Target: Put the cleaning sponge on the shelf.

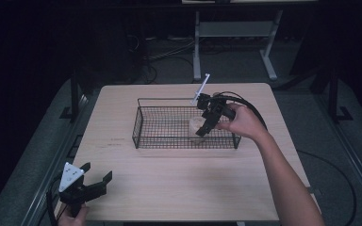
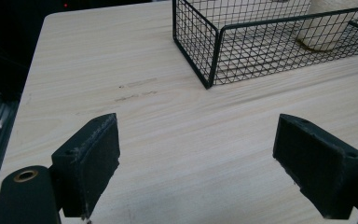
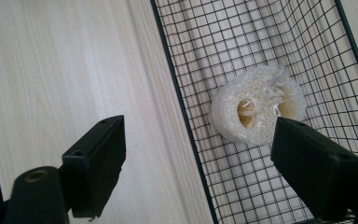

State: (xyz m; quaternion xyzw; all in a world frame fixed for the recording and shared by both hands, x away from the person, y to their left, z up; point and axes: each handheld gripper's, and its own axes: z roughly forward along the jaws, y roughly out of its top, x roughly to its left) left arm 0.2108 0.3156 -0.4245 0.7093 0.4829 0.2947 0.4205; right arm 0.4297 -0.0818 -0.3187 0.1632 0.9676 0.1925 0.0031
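A black wire basket [image 1: 143, 123] stands in the middle of the light wood table [image 1: 179, 188]. Inside it, toward its right end, lies a pale round loofah piece [image 1: 195, 126] with a hollow core. My right gripper [image 1: 202, 128] hangs over that end of the basket, tilted down, open and holding nothing. In the right gripper view the loofah piece [image 3: 256, 105] lies on the basket floor [image 3: 242, 186] just beyond the right jaw, and the right gripper [image 3: 200, 163] straddles the basket's wall. My left gripper [image 1: 95, 173] rests open near the table's front left corner, well short of the basket [image 2: 214, 51].
The loofah piece [image 2: 324, 32] shows through the basket mesh in the left gripper view. Faint marks [image 2: 135, 91] stain the wood in front of the basket. Beyond the table, white desk legs [image 1: 197, 47] and cables [image 1: 165, 56] stand on the dark floor.
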